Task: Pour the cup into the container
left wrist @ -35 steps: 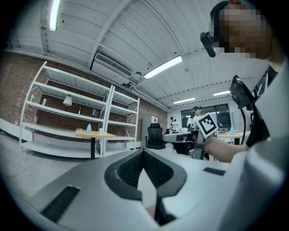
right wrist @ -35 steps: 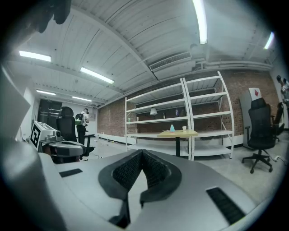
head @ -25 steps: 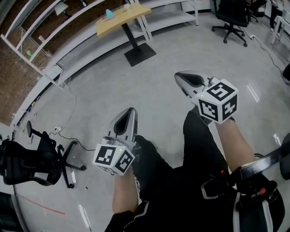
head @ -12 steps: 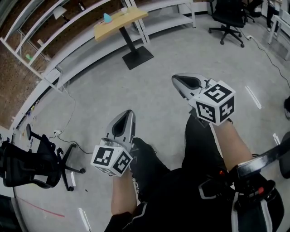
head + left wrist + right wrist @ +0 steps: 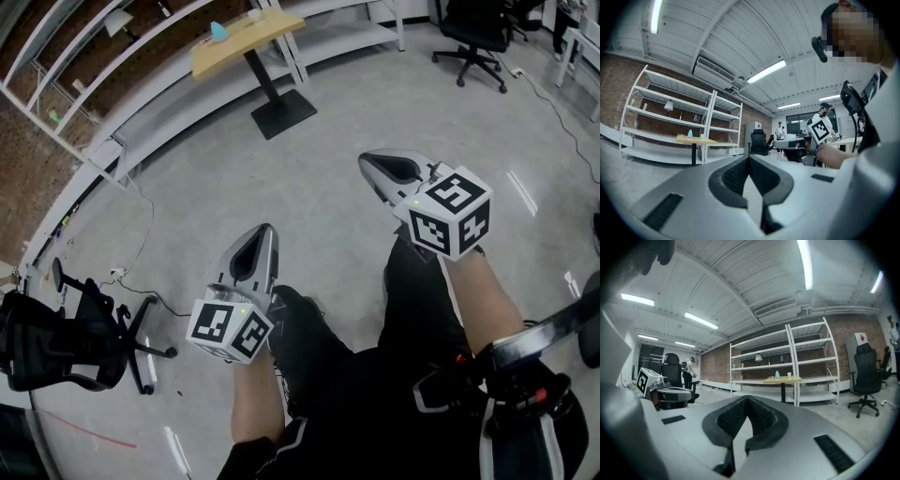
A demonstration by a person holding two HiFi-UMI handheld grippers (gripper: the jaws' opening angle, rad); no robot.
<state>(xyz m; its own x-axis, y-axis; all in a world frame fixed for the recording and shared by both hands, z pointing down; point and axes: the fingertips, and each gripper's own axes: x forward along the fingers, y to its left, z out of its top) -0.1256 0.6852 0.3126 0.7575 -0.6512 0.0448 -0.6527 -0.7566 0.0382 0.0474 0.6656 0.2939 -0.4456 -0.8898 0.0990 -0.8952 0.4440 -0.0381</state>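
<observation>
Well, you stand on a bare grey floor (image 5: 328, 122), with long white shelving (image 5: 141, 103) sweeping from your 9 o'clock round to 12 o'clock. The wooden table (image 5: 246, 37) stands at 11 o'clock, well apart from both grippers. One black office chair (image 5: 56, 337) sits at your 9 o'clock and a second office chair (image 5: 473, 28) at 1 o'clock. Your left gripper (image 5: 265, 229) points toward 12 o'clock and your right gripper (image 5: 367, 161) toward 11 o'clock. Each has its jaws pressed together tip to tip, with nothing between them. On the tabletop the white cup (image 5: 255, 16) stands near the far edge, and a small teal object (image 5: 217, 30) stands at its 9 o'clock, near it.
</observation>
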